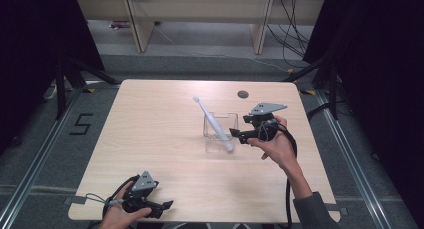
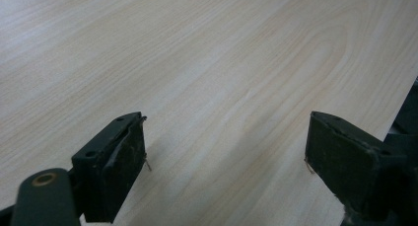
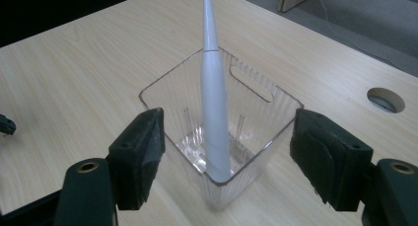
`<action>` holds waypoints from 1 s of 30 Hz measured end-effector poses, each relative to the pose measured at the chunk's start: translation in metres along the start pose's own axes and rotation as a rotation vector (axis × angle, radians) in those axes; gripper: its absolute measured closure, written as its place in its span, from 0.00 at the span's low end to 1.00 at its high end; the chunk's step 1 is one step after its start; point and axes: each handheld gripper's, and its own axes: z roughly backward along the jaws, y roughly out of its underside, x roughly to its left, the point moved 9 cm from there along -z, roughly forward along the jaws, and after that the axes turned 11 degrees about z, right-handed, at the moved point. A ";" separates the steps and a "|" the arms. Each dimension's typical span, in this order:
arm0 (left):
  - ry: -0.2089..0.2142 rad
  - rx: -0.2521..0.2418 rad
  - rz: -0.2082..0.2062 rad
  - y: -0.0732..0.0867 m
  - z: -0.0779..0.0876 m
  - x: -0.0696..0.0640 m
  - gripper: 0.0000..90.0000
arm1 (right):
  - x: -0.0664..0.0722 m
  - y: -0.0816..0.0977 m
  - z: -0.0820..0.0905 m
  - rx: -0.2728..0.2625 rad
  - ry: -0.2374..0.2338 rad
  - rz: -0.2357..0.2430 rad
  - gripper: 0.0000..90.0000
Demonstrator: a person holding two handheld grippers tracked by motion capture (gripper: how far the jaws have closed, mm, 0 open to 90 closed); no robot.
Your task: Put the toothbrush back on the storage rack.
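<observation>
Nearest the camera, the left gripper (image 1: 167,205) is held at the table's (image 1: 150,134) near left edge, its jaws spread wide over bare wood with nothing between them. Farther right, the right gripper (image 1: 235,134) is held just beside the clear plastic box (image 1: 215,139), jaws wide and gripping nothing. A white electric toothbrush (image 1: 214,124) is seen leaning inside the box, head tilted far-left.
</observation>
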 end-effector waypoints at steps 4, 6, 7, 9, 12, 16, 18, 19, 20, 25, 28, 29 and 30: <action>-0.001 -0.002 -0.001 0.000 0.000 0.000 0.17 | 0.001 0.003 0.003 0.001 0.007 -0.017 0.32; 0.000 -0.002 0.000 0.000 0.000 0.000 0.17 | 0.002 0.004 0.004 -0.006 0.005 -0.017 0.31; -0.001 -0.002 -0.001 0.000 0.000 0.000 0.17 | 0.002 0.005 0.005 0.002 0.011 -0.008 0.31; -0.001 -0.002 -0.003 0.000 0.000 0.000 0.17 | 0.001 0.007 0.007 -0.005 0.025 0.001 0.31; 0.001 -0.002 -0.002 0.000 0.000 0.000 0.17 | 0.003 0.009 0.009 0.000 0.010 -0.001 0.30; -0.009 0.006 -0.016 0.000 0.001 0.001 0.17 | 0.004 0.015 0.016 -0.001 0.026 -0.007 0.29; -0.010 0.007 -0.016 0.000 0.001 0.002 0.16 | 0.004 0.018 0.019 -0.003 0.030 -0.003 0.29; -0.007 0.005 -0.013 0.000 0.001 0.001 0.17 | 0.006 0.018 0.018 -0.012 0.017 -0.012 0.29; 0.001 -0.003 -0.002 0.000 0.000 -0.001 0.17 | 0.004 0.020 0.020 -0.009 0.032 -0.002 0.29; 0.000 -0.001 -0.002 0.000 0.000 0.000 0.16 | 0.005 0.024 0.024 -0.003 0.027 -0.011 0.29; 0.001 -0.003 -0.003 0.000 0.000 0.000 0.17 | 0.006 0.026 0.025 -0.006 0.036 -0.026 0.29; 0.000 -0.003 -0.003 0.000 0.000 0.000 0.16 | 0.006 0.027 0.026 0.002 0.033 -0.014 0.28; -0.001 0.003 -0.010 0.000 0.000 0.000 0.17 | 0.009 0.028 0.026 0.004 0.028 -0.037 0.28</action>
